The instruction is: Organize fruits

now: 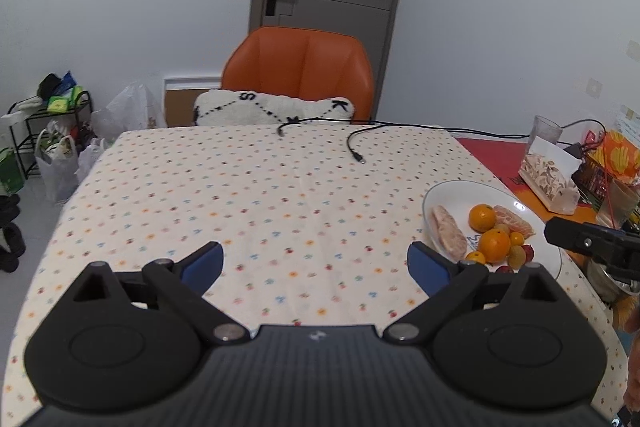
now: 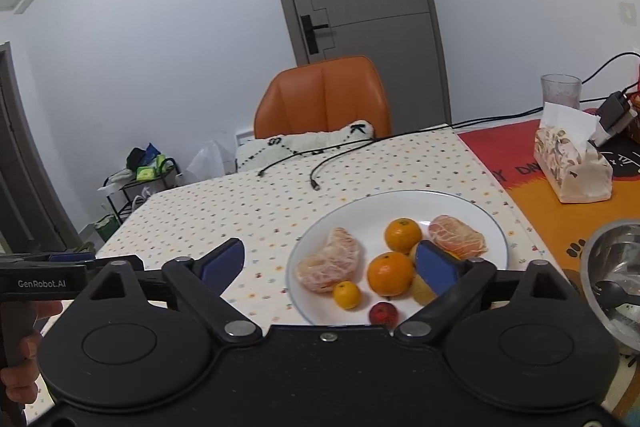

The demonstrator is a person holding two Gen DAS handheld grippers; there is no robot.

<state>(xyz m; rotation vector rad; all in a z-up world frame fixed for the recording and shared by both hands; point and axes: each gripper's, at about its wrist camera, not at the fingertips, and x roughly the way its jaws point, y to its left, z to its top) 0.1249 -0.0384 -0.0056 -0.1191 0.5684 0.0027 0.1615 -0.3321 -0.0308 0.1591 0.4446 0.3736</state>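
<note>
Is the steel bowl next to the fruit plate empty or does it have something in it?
Not empty: the steel bowl holds a dark spoon. Whether any food is inside cannot be told; part of it is cut off.

Table (image 2: 224, 211) under a dotted cloth, centre of frame

A white plate (image 2: 472, 205) of fruit sits at lower right; two black cables (image 2: 320, 163) trail from the far edge; tissue pack (image 2: 572, 167), glass (image 2: 560, 91) and steel bowl (image 2: 600, 267) occupy the right side.

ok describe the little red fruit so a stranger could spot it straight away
Find the white plate on the dotted tablecloth. At its near rim, just in front of the oranges, sits the red fruit, the only dark red thing there and smaller than the oranges.
</note>
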